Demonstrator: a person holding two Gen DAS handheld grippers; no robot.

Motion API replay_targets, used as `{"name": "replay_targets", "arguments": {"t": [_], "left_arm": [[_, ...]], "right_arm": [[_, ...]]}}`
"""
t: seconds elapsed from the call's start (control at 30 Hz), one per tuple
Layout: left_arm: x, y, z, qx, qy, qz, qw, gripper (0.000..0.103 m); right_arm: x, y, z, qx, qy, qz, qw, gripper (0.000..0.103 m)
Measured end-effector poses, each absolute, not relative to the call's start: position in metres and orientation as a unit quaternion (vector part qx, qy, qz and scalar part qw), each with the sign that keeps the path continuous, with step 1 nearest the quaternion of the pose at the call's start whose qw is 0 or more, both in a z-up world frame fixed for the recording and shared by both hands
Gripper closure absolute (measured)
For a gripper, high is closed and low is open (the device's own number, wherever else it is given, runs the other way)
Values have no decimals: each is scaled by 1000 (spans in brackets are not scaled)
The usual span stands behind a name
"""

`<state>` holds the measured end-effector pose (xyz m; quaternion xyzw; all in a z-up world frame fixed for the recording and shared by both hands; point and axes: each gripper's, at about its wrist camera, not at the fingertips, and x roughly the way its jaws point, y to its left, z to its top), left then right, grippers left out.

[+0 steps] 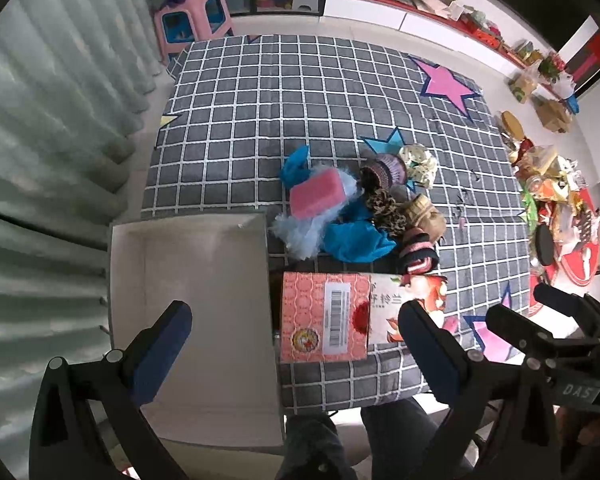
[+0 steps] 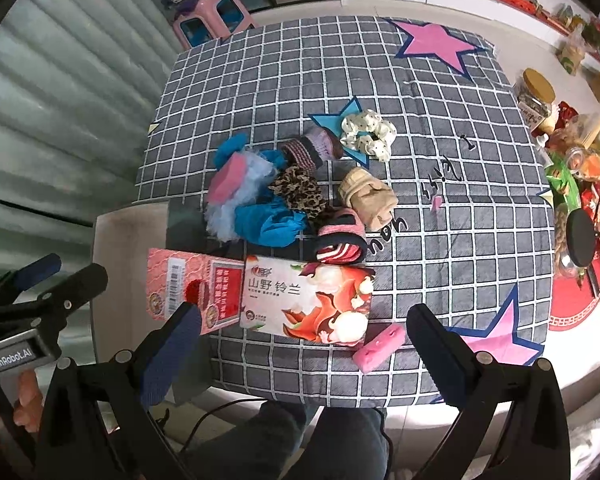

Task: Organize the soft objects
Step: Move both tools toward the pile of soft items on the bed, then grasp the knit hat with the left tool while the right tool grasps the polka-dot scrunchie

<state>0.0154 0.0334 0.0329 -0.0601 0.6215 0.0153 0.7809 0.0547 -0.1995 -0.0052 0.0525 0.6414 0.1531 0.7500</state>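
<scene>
Soft pile (image 1: 352, 204) sat mid-tabletop (image 1: 300, 88), far half bare; left gripper (image 1: 296, 350) and right gripper (image 2: 304, 344) hovered at the near edge, fingers released.

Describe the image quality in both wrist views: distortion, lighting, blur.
Left wrist view: strong fisheye bending of the checked cloth, dark vignette in the corners, soft even daylight, sponge sharp, open left gripper in the foreground. Right wrist view: same barrel distortion, bright washed-out floor at the bottom right, tissue pack crisp, open right gripper slightly soft near the lens.
</scene>
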Motion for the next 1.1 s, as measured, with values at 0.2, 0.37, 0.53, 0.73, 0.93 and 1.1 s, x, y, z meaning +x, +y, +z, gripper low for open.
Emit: {"name": "replay_targets", "arguments": {"t": [0.2,0.37,0.53,0.73,0.93,1.1], "left_arm": [[39,20,20,-71,639,25,766,0],[74,9,0,-65,656,33,752,0],[113,-1,-26,-54,670,40,739,0],[148,-12,-53,-45,690,48,721,0],[187,-55,-74,7,686,14,727,0],[211,-80,-109,64,697,3,714,0]], "right_arm": [[82,-207,-25,39,669,155,726,0],[109,-220,-43,35,683,155,713,0],[130,-238,-73,44,706,146,691,0],[154,-254,-102,55,725,136,673,0],[176,-259,-135,52,731,128,668,0],[205,-268,-151,58,718,102,687,0]]}}
